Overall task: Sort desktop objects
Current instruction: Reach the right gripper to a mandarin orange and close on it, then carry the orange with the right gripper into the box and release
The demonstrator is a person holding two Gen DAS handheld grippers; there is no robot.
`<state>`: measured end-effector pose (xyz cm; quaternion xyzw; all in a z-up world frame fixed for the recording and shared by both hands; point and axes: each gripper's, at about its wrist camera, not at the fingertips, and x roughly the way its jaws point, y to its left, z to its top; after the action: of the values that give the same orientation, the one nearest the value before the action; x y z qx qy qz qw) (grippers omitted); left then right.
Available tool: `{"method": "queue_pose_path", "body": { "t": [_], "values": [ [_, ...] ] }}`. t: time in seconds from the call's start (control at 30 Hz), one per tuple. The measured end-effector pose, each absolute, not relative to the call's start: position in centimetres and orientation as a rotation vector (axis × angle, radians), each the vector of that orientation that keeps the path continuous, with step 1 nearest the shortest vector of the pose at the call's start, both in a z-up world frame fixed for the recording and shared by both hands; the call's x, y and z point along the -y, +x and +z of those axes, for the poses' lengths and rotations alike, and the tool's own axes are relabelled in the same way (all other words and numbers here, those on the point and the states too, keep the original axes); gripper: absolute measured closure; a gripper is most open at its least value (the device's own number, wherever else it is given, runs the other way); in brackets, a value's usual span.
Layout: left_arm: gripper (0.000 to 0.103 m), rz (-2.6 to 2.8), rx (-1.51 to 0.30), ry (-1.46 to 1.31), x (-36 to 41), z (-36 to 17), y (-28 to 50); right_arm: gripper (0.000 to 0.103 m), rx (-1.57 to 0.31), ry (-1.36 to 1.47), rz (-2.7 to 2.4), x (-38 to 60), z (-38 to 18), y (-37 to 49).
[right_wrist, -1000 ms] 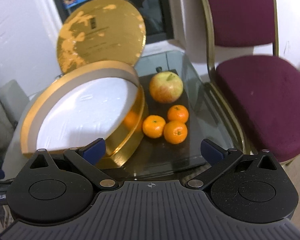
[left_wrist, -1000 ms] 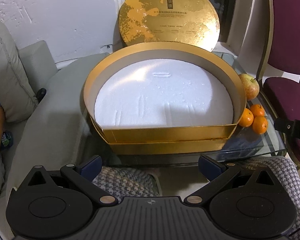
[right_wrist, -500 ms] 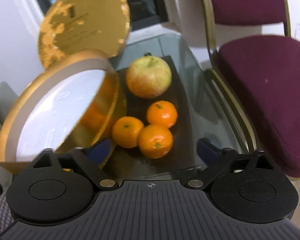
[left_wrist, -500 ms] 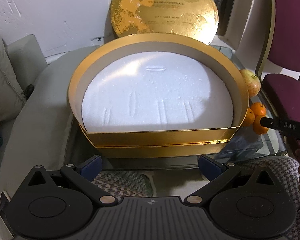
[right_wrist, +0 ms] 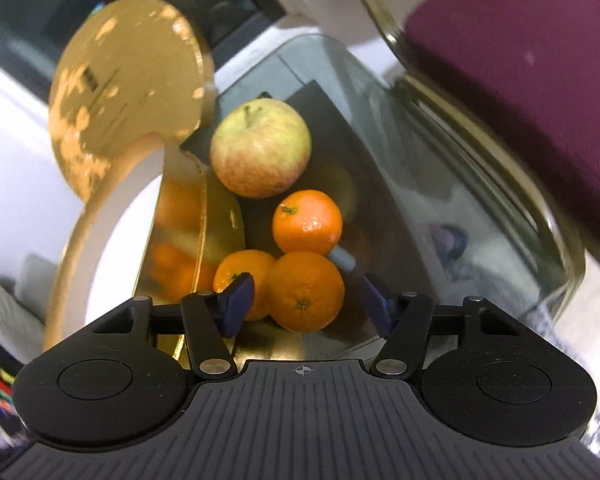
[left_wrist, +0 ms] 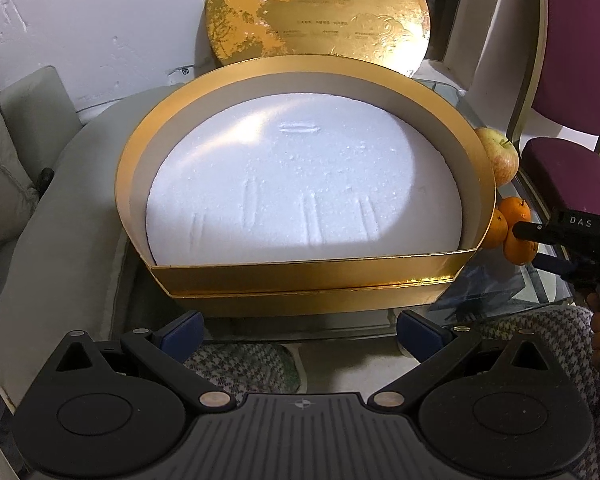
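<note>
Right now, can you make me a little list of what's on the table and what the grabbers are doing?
Box: big gold box, open, white foam inside
Lid: round gold lid, leaning behind box
Fruit: one yellow-red apple, three oranges beside box
Right gripper: open around nearest orange
Left gripper: open, empty, facing box

The letters "DAS" stand in pale capitals on the black body of the right gripper [left_wrist: 572, 236], at the right edge of the left wrist view. The gold round lid [left_wrist: 316, 16], propped upright behind the gold box [left_wrist: 304, 276], carries printed characters and a small dark emblem, too fine to read.
</note>
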<state>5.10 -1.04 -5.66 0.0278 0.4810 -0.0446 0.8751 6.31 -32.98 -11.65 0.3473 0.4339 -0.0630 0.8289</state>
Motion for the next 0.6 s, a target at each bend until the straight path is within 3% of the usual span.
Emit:
{"method": "queue_pose_path", "body": {
  "t": [0.1, 0.17, 0.37, 0.6],
  "values": [
    [0.001, -0.094, -1.003, 0.050, 0.9, -5.6, 5.0, 0.039, -0.914, 0.752, -0.140, 33.0, -11.8, 6.2],
    [0.001, -0.092, -0.999, 0.040, 0.5, -5.6, 4.8, 0.057, -0.919, 0.759, -0.128, 32.9, -12.0, 6.4],
    [0.001, -0.067, -0.979, -0.015, -1.8, -5.4, 4.2, 0.058, -0.929, 0.729, -0.161, 32.4, -11.3, 6.4],
    [0.001, -0.038, -0.956, -0.078, -4.5, -5.1, 3.5, 0.058, -0.881, 0.628, -0.158, 30.4, -6.8, 5.9]
  ]
}}
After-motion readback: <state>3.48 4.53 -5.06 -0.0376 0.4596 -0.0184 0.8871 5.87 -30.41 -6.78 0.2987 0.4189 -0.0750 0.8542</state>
